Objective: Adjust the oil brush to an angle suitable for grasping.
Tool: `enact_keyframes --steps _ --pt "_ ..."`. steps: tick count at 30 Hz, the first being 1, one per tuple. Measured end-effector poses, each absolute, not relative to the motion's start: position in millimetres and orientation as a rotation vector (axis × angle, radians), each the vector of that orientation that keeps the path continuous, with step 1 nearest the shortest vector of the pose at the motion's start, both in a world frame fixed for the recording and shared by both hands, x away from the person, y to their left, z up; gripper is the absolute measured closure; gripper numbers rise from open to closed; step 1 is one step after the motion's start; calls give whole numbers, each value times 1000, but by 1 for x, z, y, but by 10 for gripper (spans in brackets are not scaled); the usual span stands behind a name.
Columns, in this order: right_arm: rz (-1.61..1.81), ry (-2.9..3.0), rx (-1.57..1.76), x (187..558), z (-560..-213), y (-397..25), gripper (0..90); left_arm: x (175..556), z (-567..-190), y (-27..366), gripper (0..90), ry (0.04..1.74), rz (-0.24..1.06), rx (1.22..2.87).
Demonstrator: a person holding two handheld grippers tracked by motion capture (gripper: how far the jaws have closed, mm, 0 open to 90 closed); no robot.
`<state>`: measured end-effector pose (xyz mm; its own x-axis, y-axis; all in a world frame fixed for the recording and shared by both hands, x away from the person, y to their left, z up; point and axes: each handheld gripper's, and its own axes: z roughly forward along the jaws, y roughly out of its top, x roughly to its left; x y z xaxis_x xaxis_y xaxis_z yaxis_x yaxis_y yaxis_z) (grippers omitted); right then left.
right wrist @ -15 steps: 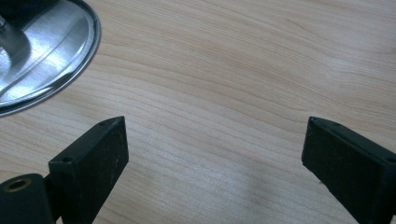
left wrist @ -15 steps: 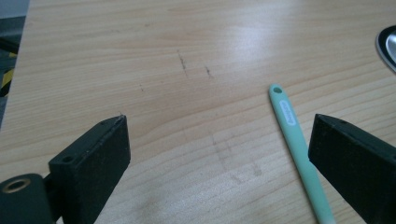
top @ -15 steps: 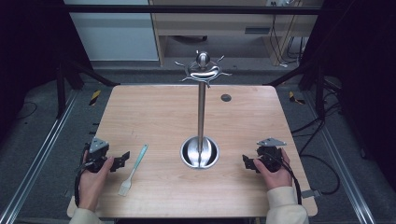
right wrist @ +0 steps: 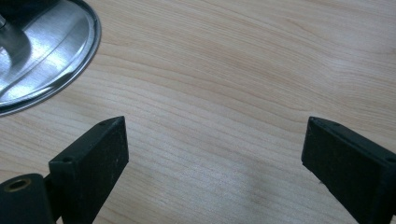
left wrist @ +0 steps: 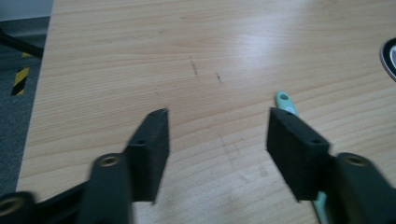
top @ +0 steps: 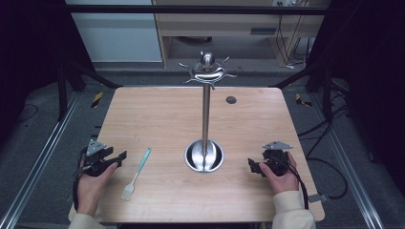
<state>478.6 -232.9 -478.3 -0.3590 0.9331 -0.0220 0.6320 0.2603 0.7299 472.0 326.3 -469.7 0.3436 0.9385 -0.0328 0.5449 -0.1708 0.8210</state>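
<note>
Wooden table, both grippers idle, spatula not yet picked up

Wood tabletop, left to right: left gripper sits near the front left edge, held in the person's left hand, jaws spread wide, nothing between them. In the left gripper view the jaws frame bare wood, and the mint handle tip of the spatula peeks just past the right-side jaw, so the tool is off to one side, not centred.

Spatula lies flat just right of the left gripper, handle pointing away and right, pale head toward the front edge. Untouched.

Middle: steel stand with round base and hooks at the top, nothing hanging that I can tell.

Right: right gripper near the base of the stand, jaws wide, empty, resting low over the table.

Step in hand, my guess: left gripper goes for the spatula. To do it well: swing the jaws right until the handle sits between them, come in across the handle, drop low since it lies flat, close on mid-handle rather than the tip. Watch for pushing it sideways.
</note>
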Motion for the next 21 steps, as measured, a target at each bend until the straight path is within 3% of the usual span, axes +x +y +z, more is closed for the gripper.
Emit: enact_keyframes --steps 4,5,9,13,21 --pt "883 2083 1415 479 -478 -233 79 471 -471 317 634 1266 616 1903" --pt "884 2082 1419 479 -479 -233 80 471 -472 314 735 1250 606 1915" --pt "880 2090 1416 479 -479 -232 80 472 -475 303 829 1207 566 1976" --pt "877 2090 1413 479 -479 -233 80 473 -478 293 900 1192 535 2038" --pt "877 2092 1415 479 -479 -232 80 475 -485 289 900 1221 507 2078"
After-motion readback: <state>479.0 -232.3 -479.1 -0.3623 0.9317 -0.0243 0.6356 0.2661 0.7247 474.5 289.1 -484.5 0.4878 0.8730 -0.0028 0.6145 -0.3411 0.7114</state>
